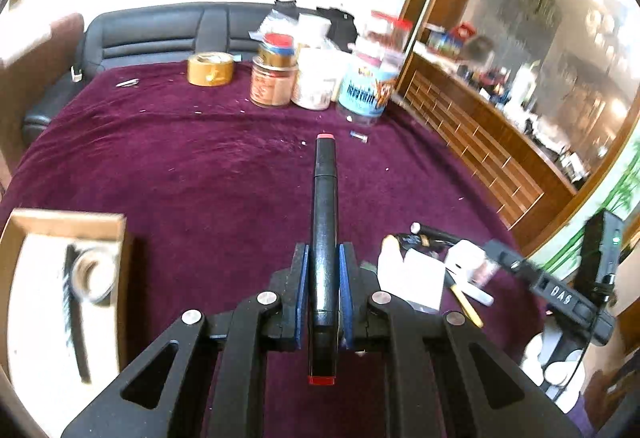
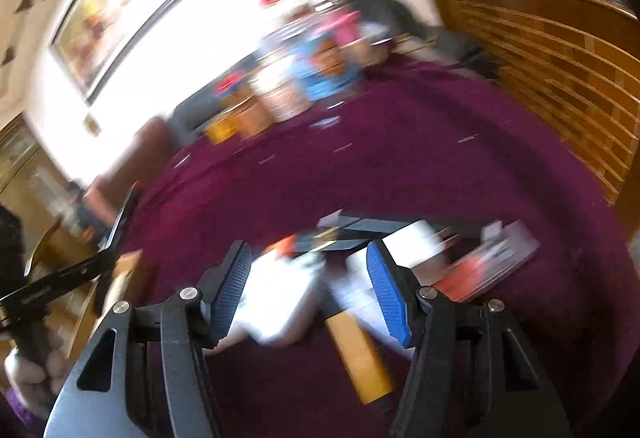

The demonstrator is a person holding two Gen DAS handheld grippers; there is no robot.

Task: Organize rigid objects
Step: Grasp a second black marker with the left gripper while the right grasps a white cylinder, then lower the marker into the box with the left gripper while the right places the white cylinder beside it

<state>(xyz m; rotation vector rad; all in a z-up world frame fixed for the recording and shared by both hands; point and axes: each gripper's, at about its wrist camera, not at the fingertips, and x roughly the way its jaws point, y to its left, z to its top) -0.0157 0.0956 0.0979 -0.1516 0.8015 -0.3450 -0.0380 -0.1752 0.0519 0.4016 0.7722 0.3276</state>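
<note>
Left wrist view: the bench point(image 1: 200, 174), draped in a maroon cloth, fills the frame and serves as the landmark for all that follows. At its near left corner stands an open cardboard box point(image 1: 120, 234) with a pale lining, already holding a tape ring point(image 1: 94, 274) and a dark, blurred stick-like thing. Along the far edge of the bench stand a row of jars and tubs point(image 1: 316, 78), with a brown tape roll point(image 1: 211, 68) to their left. At the near right of the bench lies a heap of small unsorted things point(image 1: 424, 270), white boxes and pens among them. Above the middle of the bench the left gripper point(image 1: 324, 270) has its fingers point(image 1: 303, 286) clenched on a black marker point(image 1: 325, 222) with red ends, held lengthwise along the fingers and clear of the cloth. In the right wrist view, heavily blurred, the right gripper point(image 2: 310, 278) hangs over the heap with its fingers released and nothing between them. The step in hand appears to be carrying the marker to the box; it would be done well by keeping the grip firm, swinging toward the near left corner, and lowering the marker alongside the tape ring before letting go.
</note>
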